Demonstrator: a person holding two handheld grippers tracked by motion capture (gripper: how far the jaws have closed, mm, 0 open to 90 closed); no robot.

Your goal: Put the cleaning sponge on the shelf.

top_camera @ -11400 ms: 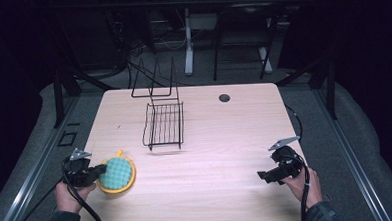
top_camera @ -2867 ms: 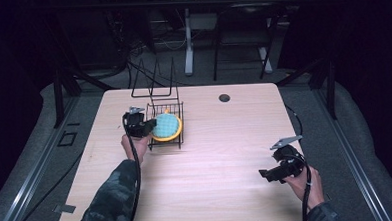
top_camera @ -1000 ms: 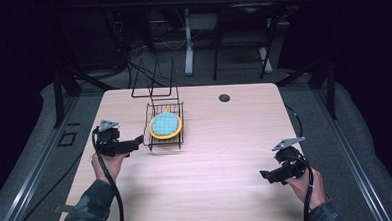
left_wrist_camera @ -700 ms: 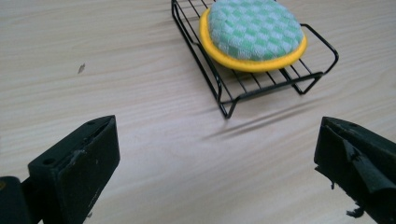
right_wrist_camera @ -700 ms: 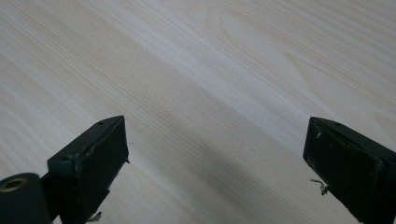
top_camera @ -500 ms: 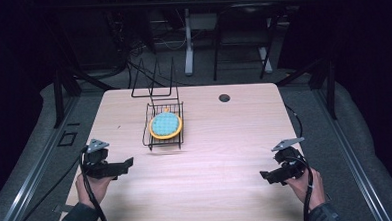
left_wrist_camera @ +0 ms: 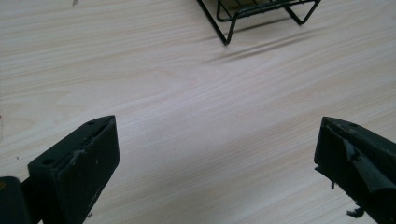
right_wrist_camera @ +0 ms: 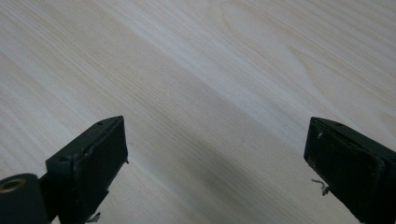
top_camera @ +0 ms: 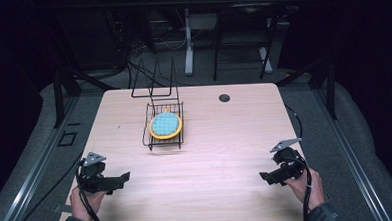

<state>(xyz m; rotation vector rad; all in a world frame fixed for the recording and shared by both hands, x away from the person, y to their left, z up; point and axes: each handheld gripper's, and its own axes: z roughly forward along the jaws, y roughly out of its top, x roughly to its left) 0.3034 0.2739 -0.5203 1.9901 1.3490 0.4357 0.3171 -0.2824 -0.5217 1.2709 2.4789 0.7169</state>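
Now the yellow plate (top_camera: 165, 126) lies flat in the black wire rack (top_camera: 153, 140) mid-desk (top_camera: 226, 154), both the left tongs (top_camera: 121, 178) and right tongs (top_camera: 263, 176) rest spread wide and empty near the front edge, so the job looks finished.

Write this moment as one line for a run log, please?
left tool: open, empty, near table edge | right tool: open, empty | plate: lying in wire rack | table: wood
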